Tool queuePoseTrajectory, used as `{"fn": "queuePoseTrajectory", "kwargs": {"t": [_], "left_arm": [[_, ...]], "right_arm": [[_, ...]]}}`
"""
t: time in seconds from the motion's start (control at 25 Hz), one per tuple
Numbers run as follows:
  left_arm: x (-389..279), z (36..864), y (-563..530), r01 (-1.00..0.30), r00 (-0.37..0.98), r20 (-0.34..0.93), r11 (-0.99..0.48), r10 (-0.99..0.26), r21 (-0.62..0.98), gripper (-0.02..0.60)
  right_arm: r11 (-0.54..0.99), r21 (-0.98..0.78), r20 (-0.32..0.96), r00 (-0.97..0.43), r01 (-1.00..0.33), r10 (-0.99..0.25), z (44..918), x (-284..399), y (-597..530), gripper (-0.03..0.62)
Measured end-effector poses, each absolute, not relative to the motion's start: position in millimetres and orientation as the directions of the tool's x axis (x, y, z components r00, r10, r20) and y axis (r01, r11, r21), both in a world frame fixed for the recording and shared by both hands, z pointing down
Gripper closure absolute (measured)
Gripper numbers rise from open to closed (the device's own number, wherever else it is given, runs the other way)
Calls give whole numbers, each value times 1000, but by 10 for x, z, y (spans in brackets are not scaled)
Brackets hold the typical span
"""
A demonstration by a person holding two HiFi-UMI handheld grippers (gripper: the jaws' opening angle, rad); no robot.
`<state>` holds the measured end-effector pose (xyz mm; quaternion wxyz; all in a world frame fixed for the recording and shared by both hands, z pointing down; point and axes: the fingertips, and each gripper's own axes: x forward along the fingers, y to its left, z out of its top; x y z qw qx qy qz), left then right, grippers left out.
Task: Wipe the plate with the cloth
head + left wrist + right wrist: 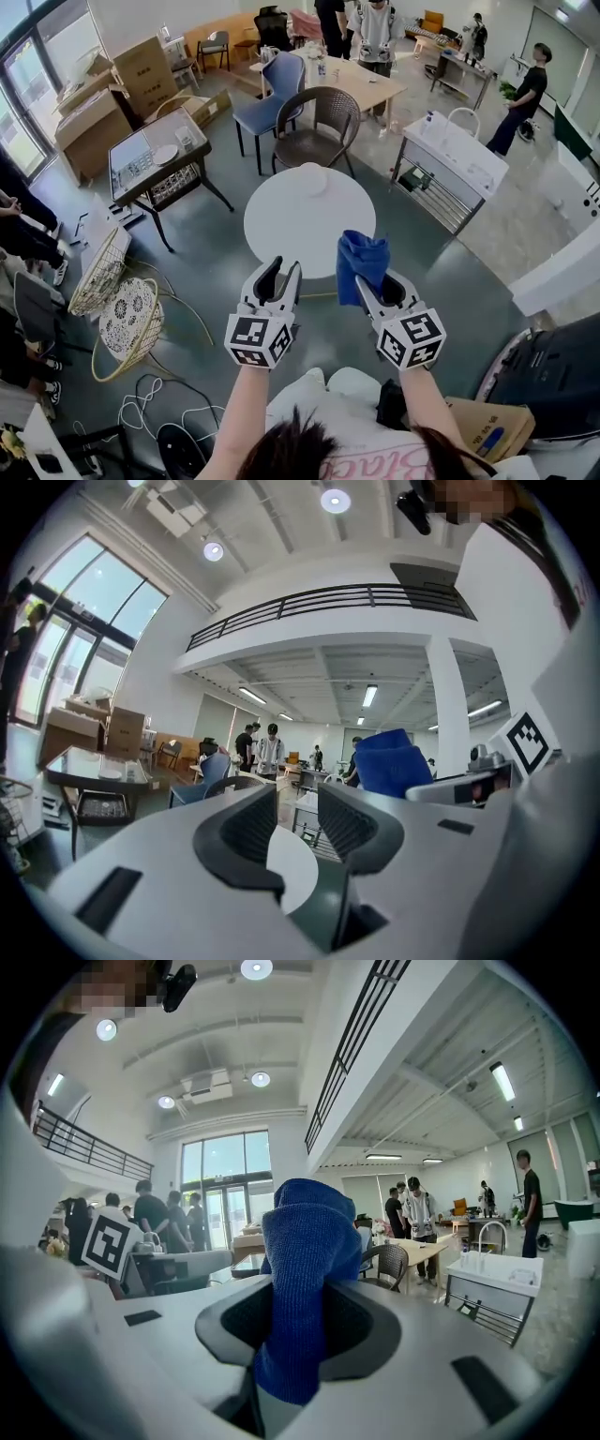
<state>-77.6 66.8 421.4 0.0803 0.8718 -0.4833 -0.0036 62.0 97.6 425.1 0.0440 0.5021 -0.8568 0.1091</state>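
— Bright in here, isn't it? Daylight pours through the tall windows (223,1180), and the round ceiling lamps (335,501) flare white.
— Yes, shadows are soft. From overhead the white round table (309,220) nearly glares.
— Both gripper views bend things: the railing (328,597) curves and the corners go black.
— Up close the jaws look soft and blurry. The blue cloth (305,1279) shows its weave, and the far room is fairly crisp.
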Motion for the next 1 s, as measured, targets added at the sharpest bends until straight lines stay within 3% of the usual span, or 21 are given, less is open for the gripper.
{"fn": "queuePoseTrajectory", "kwargs": {"t": [0.24,1.0], "left_arm": [[-704,4421,225,-823,567,189,-542,-802,169,454],[-531,4607,-2005,-910,393,211,-346,-895,231,456]], "right_arm": [[468,-155,214,-492,-870,-844,4344,629,525,461],[567,-171,258,-592,-806,-763,4456,874,-1843,461]]}}
